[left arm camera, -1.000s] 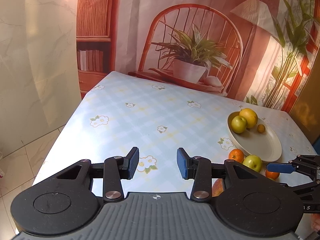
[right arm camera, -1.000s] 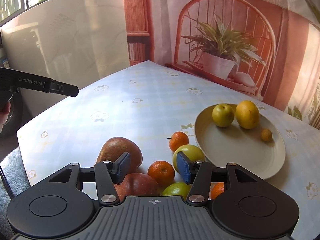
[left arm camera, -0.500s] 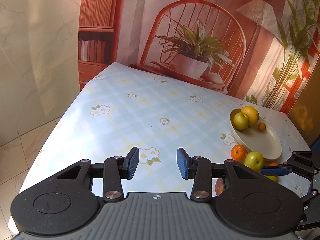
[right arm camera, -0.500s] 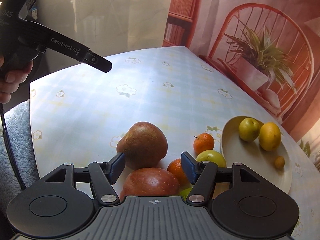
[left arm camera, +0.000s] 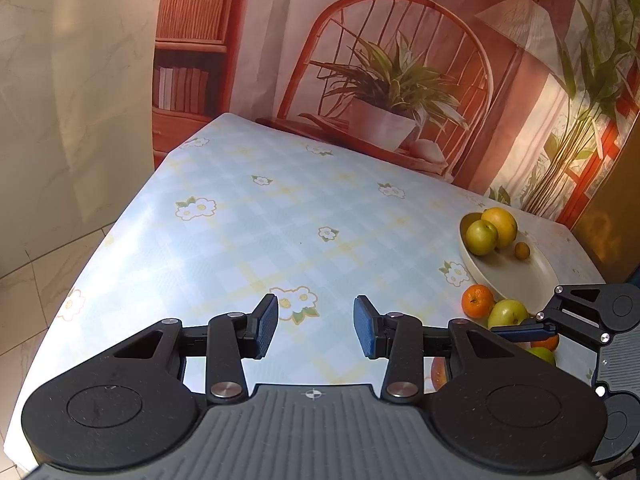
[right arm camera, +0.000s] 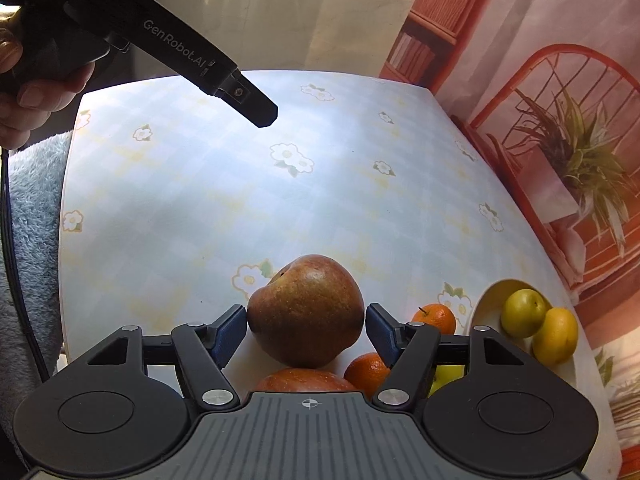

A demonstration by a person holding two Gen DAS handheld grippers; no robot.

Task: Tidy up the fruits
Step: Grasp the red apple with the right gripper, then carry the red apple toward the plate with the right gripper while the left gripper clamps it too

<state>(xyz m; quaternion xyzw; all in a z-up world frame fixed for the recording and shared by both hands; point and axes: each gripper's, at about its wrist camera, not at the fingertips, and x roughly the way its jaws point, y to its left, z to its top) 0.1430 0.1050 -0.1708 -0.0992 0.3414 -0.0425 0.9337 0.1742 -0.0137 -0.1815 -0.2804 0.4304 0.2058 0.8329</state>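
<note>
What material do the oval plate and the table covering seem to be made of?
The oval plate looks like ceramic or melamine: a smooth, matte, cream surface with a soft raised rim and no pattern. Which one, I cannot tell. The table covering looks like vinyl or oilcloth: a printed check with flowers, lying flat, with a broad sheen where the light falls.

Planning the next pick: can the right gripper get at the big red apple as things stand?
Probably yes: the right gripper has just been opening, the big red apple sits between its fingers, nothing blocking.
</note>
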